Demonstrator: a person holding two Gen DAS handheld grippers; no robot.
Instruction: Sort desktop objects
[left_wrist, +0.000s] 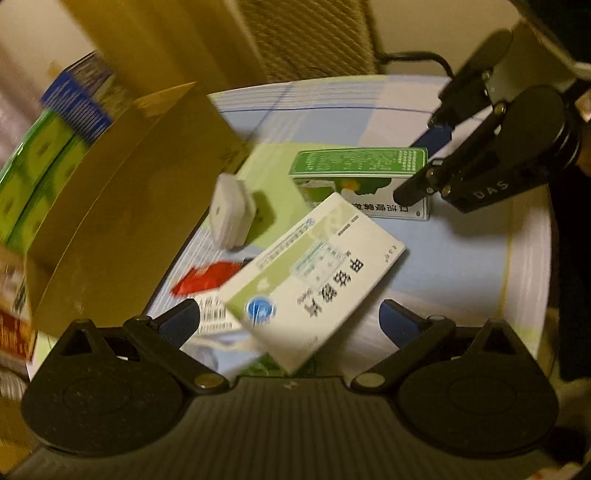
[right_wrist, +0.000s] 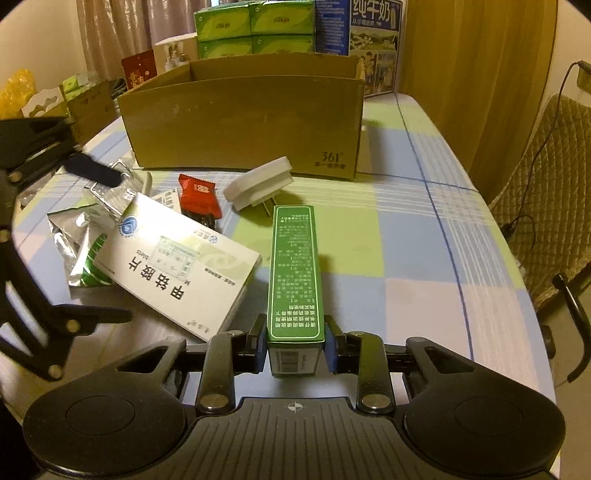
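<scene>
My right gripper (right_wrist: 295, 347) is shut on the near end of a long green medicine box (right_wrist: 295, 273) that lies on the checked tablecloth; it also shows in the left wrist view (left_wrist: 360, 171). My left gripper (left_wrist: 290, 321) is open, its fingers either side of a white medicine box (left_wrist: 314, 280) without touching it; the box also shows in the right wrist view (right_wrist: 177, 266). A white plug adapter (right_wrist: 258, 186), a red snack packet (right_wrist: 197, 197) and foil pill packs (right_wrist: 85, 229) lie near a brown cardboard box (right_wrist: 243, 125).
Green and blue cartons (right_wrist: 255, 26) stand behind the cardboard box. More boxes and bags (right_wrist: 74, 96) crowd the far left. A padded chair (right_wrist: 546, 192) with a cable stands by the table's right edge.
</scene>
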